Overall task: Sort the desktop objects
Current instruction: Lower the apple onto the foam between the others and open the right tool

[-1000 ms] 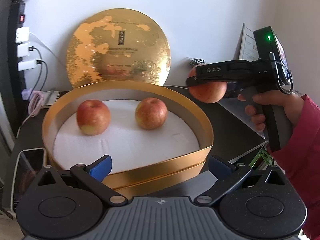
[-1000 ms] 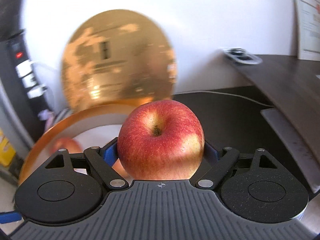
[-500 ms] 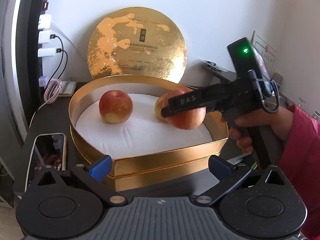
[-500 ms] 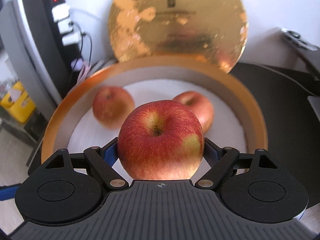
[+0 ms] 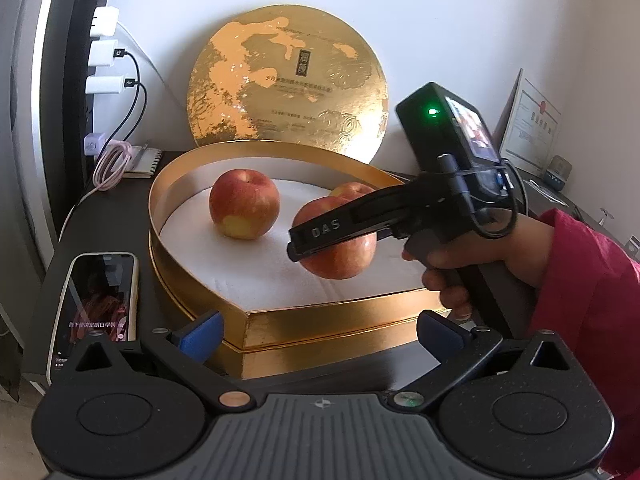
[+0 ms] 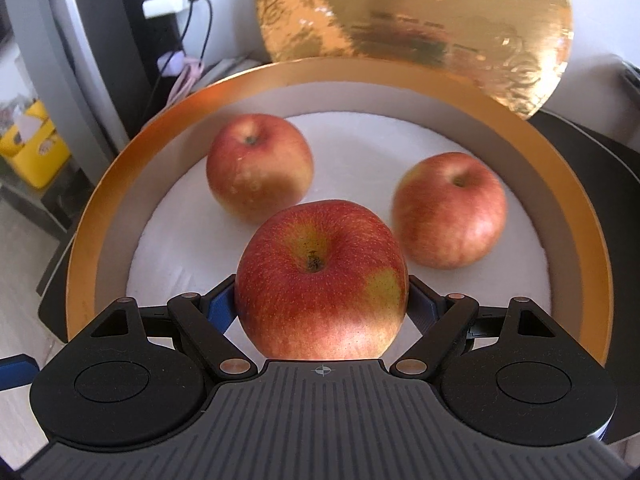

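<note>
1. Right gripper [image 6: 322, 300]: held by a hand [image 5: 476, 256] in a red sleeve [image 5: 592, 280]. Its blue-padded fingers [image 6: 222, 306] pinch a red apple [image 6: 320, 280] from both sides, stem hollow facing the camera. The left wrist view shows this apple hanging above the white lining of the box, over the part nearest the front rim; whether it touches the lining cannot be told.

2. Left gripper [image 5: 320, 330]: fingers spread wide, nothing between them. It sits low in front of the box, outside the front rim.

3. Round gold box [image 6: 580, 216]: open, shallow, gold wall, white padded floor. Stands on a dark table [image 5: 112, 216].

4. Apple, back left [image 6: 258, 168]: rests on the lining near the box's left rear wall, stem end up, yellow patch low on one side.

5. Apple, back right [image 6: 450, 208]: rests on the lining toward the box's right side, apart from the other resting apple. In the left wrist view it is mostly hidden behind the held apple.

6. Gold lid [image 5: 288, 84]: round, foil-patterned, standing on edge behind the box and leaning on the white wall.

7. Phone [image 5: 96, 304]: lies flat at the table's left front edge, screen lit, just beside the box.

8. Pink cable [image 5: 114, 164] and small notebook [image 5: 144, 162]: at the table's left rear corner.

9. White chargers [image 5: 104, 56]: plugged into a dark upright strip left of the table.
</note>
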A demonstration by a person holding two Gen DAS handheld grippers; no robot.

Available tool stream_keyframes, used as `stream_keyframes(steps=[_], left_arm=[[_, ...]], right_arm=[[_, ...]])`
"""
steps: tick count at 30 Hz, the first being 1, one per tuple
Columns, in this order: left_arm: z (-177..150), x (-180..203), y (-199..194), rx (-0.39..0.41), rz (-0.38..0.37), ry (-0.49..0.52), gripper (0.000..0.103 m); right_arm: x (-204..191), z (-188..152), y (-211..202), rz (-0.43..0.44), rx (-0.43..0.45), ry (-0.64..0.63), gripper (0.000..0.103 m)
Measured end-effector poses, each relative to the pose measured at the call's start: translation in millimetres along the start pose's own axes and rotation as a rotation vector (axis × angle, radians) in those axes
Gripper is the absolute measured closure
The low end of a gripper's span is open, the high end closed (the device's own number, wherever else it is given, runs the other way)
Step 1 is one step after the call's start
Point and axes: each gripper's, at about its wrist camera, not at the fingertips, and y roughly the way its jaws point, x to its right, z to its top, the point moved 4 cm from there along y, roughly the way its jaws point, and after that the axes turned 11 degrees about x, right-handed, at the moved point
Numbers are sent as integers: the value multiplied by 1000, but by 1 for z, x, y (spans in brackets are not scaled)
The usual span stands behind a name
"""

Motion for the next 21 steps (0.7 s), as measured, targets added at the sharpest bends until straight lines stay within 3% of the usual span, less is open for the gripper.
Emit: stream_keyframes(steps=[21], left_arm=[[-4, -10, 4, -20, 5, -32, 0]], right_arm=[[-7, -3, 15, -7, -56, -9, 17]])
